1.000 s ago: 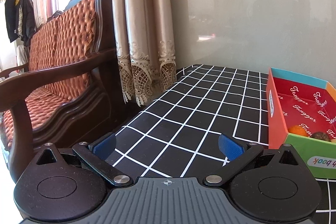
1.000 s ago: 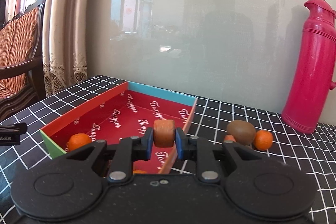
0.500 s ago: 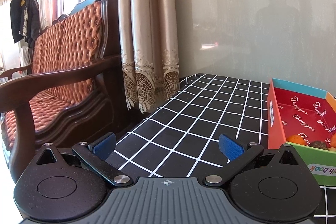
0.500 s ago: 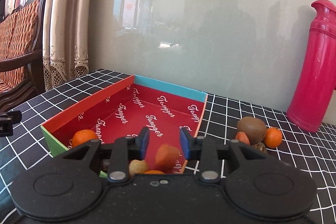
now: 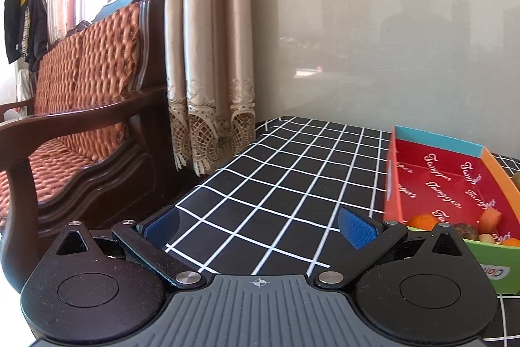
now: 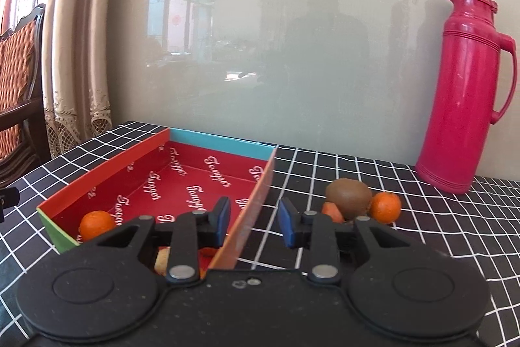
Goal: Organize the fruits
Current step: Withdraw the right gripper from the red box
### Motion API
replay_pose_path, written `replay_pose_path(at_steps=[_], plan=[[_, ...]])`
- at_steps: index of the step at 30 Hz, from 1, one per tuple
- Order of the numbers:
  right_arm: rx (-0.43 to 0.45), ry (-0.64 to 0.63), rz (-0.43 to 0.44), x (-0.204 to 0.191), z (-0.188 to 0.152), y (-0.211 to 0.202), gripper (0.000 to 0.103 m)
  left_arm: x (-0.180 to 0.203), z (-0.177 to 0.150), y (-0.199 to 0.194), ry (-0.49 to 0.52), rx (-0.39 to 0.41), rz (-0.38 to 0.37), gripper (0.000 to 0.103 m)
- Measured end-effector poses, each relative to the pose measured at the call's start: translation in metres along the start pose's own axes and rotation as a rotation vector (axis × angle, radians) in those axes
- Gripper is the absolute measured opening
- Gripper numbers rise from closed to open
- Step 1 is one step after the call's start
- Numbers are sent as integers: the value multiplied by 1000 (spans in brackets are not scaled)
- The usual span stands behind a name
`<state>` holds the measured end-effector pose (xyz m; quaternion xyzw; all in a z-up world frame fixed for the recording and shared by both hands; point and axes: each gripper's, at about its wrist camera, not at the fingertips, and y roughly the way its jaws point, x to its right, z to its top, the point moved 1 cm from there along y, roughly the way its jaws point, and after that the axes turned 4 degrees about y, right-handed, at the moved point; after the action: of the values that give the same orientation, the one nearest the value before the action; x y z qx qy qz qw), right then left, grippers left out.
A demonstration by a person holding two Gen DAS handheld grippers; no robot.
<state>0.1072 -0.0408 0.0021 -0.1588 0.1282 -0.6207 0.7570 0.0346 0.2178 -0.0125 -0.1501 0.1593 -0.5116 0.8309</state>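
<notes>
I am watching the right gripper (image 6: pixel 254 221) hanging with its blue pads parted and nothing between them; a second ago they were clamped on a small orange chunk of fruit, so that piece has just been dropped. It is now lying in the near end of the shallow red cardboard box (image 6: pixel 107 166), where the left view is showing an orange chunk (image 5: pixel 490 219) beside a round orange mandarin (image 5: pixel 422 220) and a dark knobbly fruit (image 5: pixel 466 230). I am reading that as one more fruit sorted, with more left outside.

Ahead and to the right of the right gripper, a brown fuzzy kiwi (image 6: pixel 348 196), a small orange mandarin (image 6: pixel 385 206) and an orange wedge (image 6: pixel 332 212) are sitting close together on the black, white-gridded tablecloth (image 6: pixel 325 165). The box's orange right wall (image 6: pixel 256 200) is standing directly between the parted pads, so I am needing to lift clear before swinging right. The tall pink thermos flask (image 6: pixel 464 93) is standing well beyond them.

The left gripper (image 5: pixel 260 225) is hovering wide open and empty over bare cloth, the box just to its right.
</notes>
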Motion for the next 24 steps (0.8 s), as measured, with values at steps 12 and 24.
replay_pose_path(at_steps=[12,24], plan=[[6,17,-71,44,-1,-14,51,34,5,-12,45,53,-38,103],[20,66,-173,100,-10,-29,87,86,7,-29,95,93,-133,103]])
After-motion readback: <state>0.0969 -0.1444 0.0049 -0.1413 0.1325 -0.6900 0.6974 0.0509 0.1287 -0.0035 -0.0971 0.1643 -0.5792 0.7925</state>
